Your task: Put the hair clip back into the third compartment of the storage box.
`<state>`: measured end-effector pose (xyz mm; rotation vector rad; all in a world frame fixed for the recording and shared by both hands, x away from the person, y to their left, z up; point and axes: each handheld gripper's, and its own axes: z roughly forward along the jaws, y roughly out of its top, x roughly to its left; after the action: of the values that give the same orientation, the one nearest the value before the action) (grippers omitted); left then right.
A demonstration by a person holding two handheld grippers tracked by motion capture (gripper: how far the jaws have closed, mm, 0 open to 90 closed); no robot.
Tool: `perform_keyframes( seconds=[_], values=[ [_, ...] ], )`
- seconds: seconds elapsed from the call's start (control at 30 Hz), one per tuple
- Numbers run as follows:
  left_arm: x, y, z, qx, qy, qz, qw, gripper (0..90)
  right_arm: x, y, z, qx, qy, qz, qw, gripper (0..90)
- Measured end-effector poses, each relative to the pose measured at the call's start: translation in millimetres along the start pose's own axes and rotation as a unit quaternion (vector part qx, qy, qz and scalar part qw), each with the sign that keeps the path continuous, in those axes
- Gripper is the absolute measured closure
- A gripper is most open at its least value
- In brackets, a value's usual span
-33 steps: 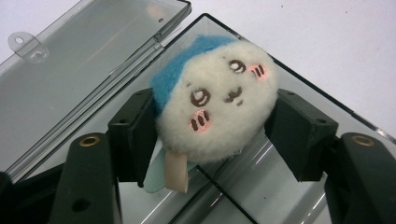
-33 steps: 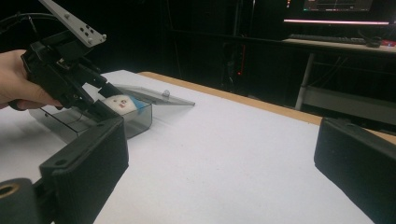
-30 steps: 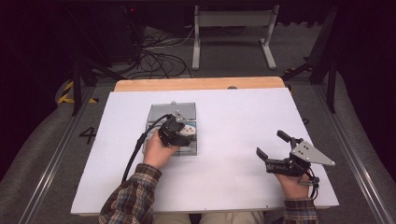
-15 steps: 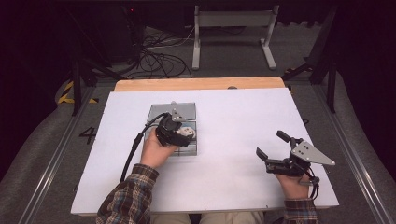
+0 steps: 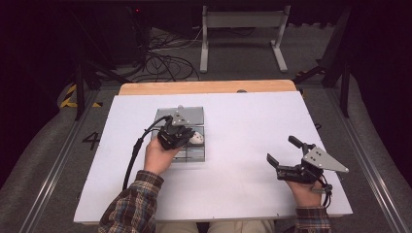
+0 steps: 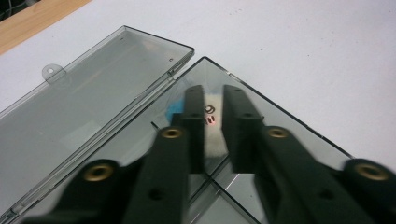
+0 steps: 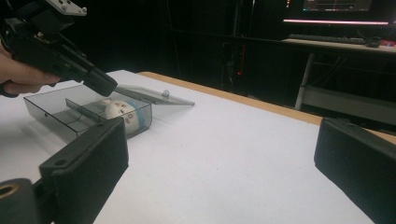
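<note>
Smoky clear plastic makes up the box (image 5: 180, 133) on the white desk (image 5: 252, 126), its hinged lid (image 6: 88, 93) folded flat open toward the far wooden edge. Inside, in a compartment at the right end, sits a small white figurine (image 7: 120, 113) with a painted face and a patch of blue on it. It looks light and hard, likely smooth and a little slippery, so I judge a gentle pinch across its rounded body safer than a hard squeeze; the thin dividers beside it leave little room for the jaws.

In the right claw view the figurine's face points out through the box wall toward that camera. It is nearly round, so no long axis is clear; the box's long axis runs away from the person, toward the lid hinge.

The left claw (image 6: 212, 130) hangs over that compartment, jaws pointing down at the figurine with only a narrow gap between them. Whether they already touch it I cannot tell; the left claw view shows pale surface between the tips. The right claw (image 5: 279, 165) rests well apart near the desk's right edge, jaws spread wide and holding nothing.
</note>
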<state>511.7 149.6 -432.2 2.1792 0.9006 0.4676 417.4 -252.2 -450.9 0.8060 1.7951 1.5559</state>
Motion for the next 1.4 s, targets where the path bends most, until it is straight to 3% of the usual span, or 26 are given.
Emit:
perform_keyframes(
  seconds=[0.07, 0.33, 0.57, 0.8, 1.0, 1.07, 1.27, 1.4],
  values=[
    [0.3, -0.1, 1.0, 0.003, 0.001, -0.001, 1.0000, 89.7, 0.0, 0.1, -0.2, 0.000, -0.001, 0.000, 1.0000, 3.6],
    [-0.1, -1.9, 8.7, 0.028, -0.001, -0.001, 0.9996, 90.0, 0.0, 0.1, -0.3, -0.001, -0.001, 0.000, 1.0000, 3.6],
    [1.0, -4.7, 17.0, 0.050, 0.013, -0.003, 0.9987, 90.0, 0.2, 0.2, -0.4, -0.001, -0.002, 0.000, 1.0000, 3.6],
    [2.2, -4.8, 18.8, 0.051, 0.012, -0.008, 0.9986, 90.0, 0.4, 0.2, -0.3, -0.001, -0.002, -0.001, 1.0000, 3.6],
    [2.6, -6.4, 10.9, 0.026, -0.002, -0.010, 0.9996, 89.8, 0.1, 0.1, -0.6, -0.001, -0.003, 0.000, 1.0000, 3.6],
    [2.8, -7.4, 8.3, 0.018, 0.001, -0.003, 0.9998, 86.2, 0.2, 0.1, -0.5, -0.001, -0.004, 0.000, 1.0000, 3.6],
    [5.2, -11.2, 1.7, -0.004, 0.002, -0.009, 1.0000, 73.1, 0.4, 0.2, -0.5, -0.002, -0.005, 0.000, 1.0000, 3.6],
    [5.7, -12.9, -3.0, -0.018, 0.012, -0.007, 0.9997, 56.7, 0.4, 0.1, -0.4, 0.000, -0.004, -0.001, 1.0000, 3.6]
  ],
)
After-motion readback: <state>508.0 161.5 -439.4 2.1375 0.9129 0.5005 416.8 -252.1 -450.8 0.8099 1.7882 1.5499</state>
